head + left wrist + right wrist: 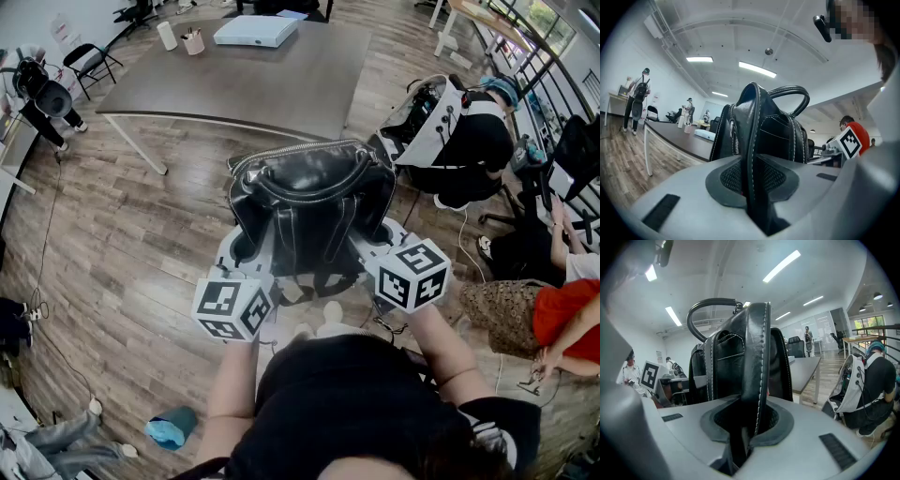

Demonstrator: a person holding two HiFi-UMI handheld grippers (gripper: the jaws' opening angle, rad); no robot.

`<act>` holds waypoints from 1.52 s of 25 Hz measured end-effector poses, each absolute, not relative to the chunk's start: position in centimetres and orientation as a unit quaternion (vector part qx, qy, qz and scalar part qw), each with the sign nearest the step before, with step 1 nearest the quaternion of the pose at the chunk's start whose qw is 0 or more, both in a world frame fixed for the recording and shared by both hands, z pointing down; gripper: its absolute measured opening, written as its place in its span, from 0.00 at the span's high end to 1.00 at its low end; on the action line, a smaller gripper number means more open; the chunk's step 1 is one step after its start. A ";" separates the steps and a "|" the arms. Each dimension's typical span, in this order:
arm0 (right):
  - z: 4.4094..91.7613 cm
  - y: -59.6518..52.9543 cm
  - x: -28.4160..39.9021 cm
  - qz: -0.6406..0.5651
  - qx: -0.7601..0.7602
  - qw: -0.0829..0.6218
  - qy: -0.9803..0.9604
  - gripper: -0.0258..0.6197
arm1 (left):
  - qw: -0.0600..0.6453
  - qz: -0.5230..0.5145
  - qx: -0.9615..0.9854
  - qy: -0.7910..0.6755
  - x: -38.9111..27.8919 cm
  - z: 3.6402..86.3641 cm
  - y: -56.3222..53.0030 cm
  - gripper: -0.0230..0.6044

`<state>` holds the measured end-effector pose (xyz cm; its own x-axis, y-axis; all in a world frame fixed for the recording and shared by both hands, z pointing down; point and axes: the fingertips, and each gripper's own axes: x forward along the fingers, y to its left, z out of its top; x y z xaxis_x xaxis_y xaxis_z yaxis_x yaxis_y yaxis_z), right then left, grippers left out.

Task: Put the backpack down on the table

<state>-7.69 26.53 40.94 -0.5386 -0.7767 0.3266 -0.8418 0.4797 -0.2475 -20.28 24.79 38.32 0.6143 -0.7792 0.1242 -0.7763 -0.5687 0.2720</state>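
A black leather backpack (pixel 311 202) hangs in the air over the wooden floor, in front of the grey table (pixel 262 80). My left gripper (pixel 251 267) is shut on its left shoulder strap (pixel 752 154), which runs up between the jaws. On the other side my right gripper (pixel 380 251) is shut on the right shoulder strap (pixel 757 376). The bag (pixel 761 126) stands upright with its carry handle (pixel 710 305) on top. The table's near edge (pixel 675 138) lies just beyond the bag.
On the table's far end stand a white box (pixel 255 30), a cup with pens (pixel 193 41) and a paper roll (pixel 167 36). A person (pixel 478 141) crouches at the right by a white backpack (pixel 427 122). A blue item (pixel 169 429) lies on the floor.
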 end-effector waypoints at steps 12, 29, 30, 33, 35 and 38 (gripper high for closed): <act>41.3 25.5 -7.2 0.199 0.457 0.073 -0.864 0.84 | 0.125 0.003 0.875 -0.467 -19.9 38.7 23.7 0.84; 42.7 22.2 -6.3 0.235 0.417 0.063 -0.876 0.84 | 0.122 0.028 0.846 -0.519 -19.0 40.2 20.6 0.84; 42.7 21.9 -6.2 0.233 0.414 0.064 -0.878 0.84 | 0.122 0.028 0.843 -0.523 -18.9 40.2 20.3 0.84; 42.7 21.1 -5.8 0.222 0.409 0.068 -0.883 0.84 | 0.123 0.026 0.837 -0.532 -18.5 40.2 19.8 0.84; 42.8 20.8 -5.5 0.216 0.404 0.071 -0.886 0.84 | 0.124 0.024 0.834 -0.538 -18.2 40.3 19.7 0.84; 42.9 20.1 -4.8 0.214 0.397 0.074 -0.889 0.84 | 0.128 0.024 0.830 -0.543 -17.6 40.4 19.2 0.84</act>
